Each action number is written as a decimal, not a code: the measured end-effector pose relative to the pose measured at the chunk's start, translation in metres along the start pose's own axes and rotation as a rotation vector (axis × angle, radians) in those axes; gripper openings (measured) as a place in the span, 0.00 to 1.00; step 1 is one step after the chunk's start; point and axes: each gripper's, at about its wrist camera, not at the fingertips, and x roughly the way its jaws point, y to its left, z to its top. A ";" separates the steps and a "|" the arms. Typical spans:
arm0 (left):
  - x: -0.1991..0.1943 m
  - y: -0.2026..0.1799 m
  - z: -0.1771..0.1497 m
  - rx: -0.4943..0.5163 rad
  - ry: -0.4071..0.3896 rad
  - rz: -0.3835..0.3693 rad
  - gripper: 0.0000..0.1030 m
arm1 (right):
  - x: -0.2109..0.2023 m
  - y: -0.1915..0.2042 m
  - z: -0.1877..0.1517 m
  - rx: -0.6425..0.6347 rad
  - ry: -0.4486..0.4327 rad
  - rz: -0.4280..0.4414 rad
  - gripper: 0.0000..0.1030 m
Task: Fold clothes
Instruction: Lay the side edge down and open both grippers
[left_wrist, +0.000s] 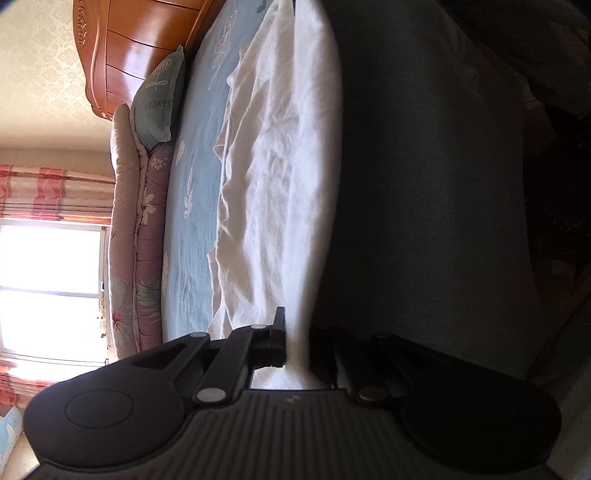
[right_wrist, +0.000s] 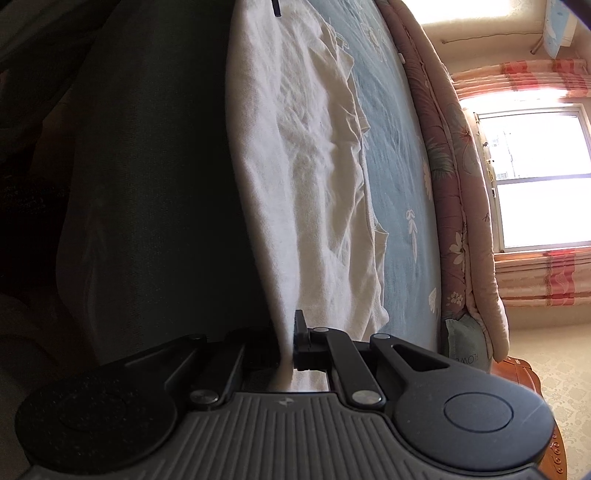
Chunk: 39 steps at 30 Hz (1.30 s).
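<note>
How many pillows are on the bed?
1: a blue-green pillow with "FLOWERS" on it, at the wooden headboard end, beside the pink quilt. Others may be hidden behind the quilt.

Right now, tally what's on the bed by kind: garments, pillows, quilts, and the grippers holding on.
White garment: 1
Teal pillow: 1
Pink floral quilt: 1
Grippers shut on the garment: 2, left gripper and right gripper
Total: 5

We look along each hand-held gripper, both views rolled sideways, close over the same shirt (left_wrist: 280, 184) and bed (right_wrist: 399, 177).
</note>
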 end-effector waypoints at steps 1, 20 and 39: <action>-0.001 -0.001 -0.001 -0.010 0.001 -0.012 0.02 | 0.000 0.003 0.000 0.000 0.002 0.008 0.10; 0.010 0.111 -0.072 -0.701 0.007 -0.338 0.50 | -0.024 -0.094 -0.043 0.434 -0.105 0.220 0.90; 0.057 0.161 -0.079 -1.057 -0.117 -0.448 0.68 | 0.035 -0.151 -0.065 1.136 -0.293 0.418 1.00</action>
